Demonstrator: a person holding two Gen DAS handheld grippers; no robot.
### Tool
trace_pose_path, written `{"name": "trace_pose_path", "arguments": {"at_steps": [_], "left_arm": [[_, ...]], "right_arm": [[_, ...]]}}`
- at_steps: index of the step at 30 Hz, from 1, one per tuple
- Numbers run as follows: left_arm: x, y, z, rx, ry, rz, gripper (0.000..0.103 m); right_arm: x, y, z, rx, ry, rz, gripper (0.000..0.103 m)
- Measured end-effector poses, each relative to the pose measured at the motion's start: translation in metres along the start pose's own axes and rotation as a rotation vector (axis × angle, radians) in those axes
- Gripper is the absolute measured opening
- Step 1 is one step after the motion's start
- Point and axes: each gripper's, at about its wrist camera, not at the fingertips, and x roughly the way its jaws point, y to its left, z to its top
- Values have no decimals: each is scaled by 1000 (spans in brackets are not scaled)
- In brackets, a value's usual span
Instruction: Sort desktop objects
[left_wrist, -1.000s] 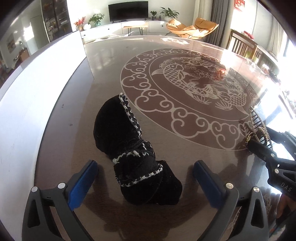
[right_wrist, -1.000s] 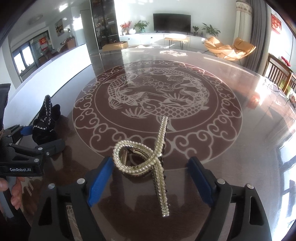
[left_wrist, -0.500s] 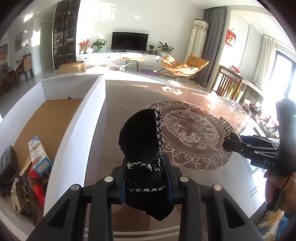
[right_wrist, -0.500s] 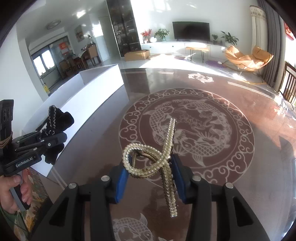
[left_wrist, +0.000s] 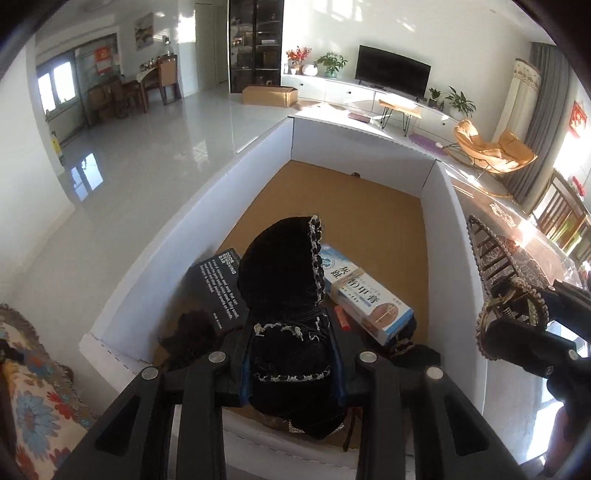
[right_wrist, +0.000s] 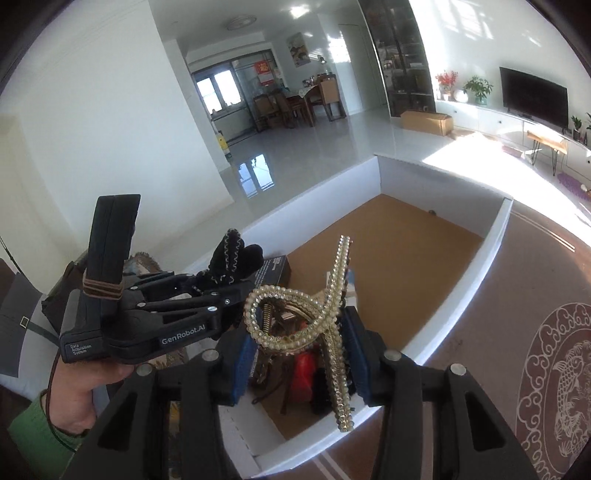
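The left gripper is clamped on a black bow with pale trim, which sticks up between the blue pads and hangs over the near end of the white box. The right gripper is closed on a pearl hair clip, held above the box's near corner, just beside the left gripper. Inside the box, below the bow, lie a black carton, a blue-and-white carton and a few small dark items
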Motion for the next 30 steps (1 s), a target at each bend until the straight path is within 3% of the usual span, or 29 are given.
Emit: {"name": "trace_pose_path", "arguments": {"at_steps": [3,4,6,7,9,14,17,21,30], "left_arm": [[16,6,-10,-17,57,36,38],[19,8,-13,-20,73,54,52],[19,10,-17,-26,70,95,76],[14,10,-16,-30,54,101,81],[7,13,-11,-51,32,95,83],[-27,3,1,-74,-61,132,84],[-48,-10,2,-63,-132,183,95],[-66,-27,-2,-57,-201,233,100],[-79,-36,-9,-74,-226,266,100]], "right_arm": [[45,7,-6,-21,114,-8,46],[55,7,-7,-21,148,-18,48],[59,0,-6,-13,177,-30,66],[55,-4,-3,-11,170,-37,71],[40,-13,5,-13,148,-43,85],[2,-32,29,-47,135,-102,92],[-11,-33,32,-70,132,-126,98],[-15,-34,24,-80,152,-143,98],[-3,-39,9,-91,183,-166,98]]}}
